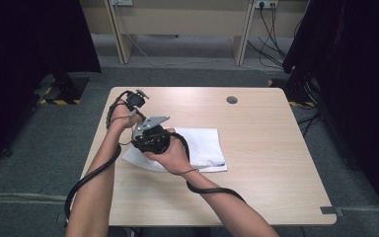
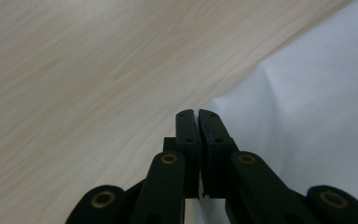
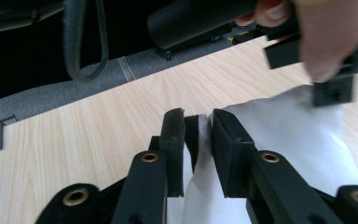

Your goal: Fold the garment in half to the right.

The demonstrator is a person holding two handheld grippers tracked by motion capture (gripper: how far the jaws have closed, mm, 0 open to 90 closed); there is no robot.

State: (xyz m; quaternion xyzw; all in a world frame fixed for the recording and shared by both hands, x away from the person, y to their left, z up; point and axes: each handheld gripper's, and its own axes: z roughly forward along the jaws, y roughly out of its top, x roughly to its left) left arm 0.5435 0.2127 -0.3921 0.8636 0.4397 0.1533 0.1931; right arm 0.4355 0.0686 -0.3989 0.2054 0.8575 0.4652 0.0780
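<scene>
Lying with its long axis across the table [image 1: 276, 163], cloth [image 1: 205, 145] sits between right gripper [image 3: 198, 119] fingers, loosened; left gripper [image 2: 196, 114] clenched.

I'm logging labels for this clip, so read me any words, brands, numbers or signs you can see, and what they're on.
None can be read.
White folded cloth: plain, no print.
Light wooden table: bare woodgrain, no markings.
Left gripper and right gripper, black jaws: no lettering visible.
Yellow-and-black striped tape on the floor: a hazard pattern, no text.
</scene>
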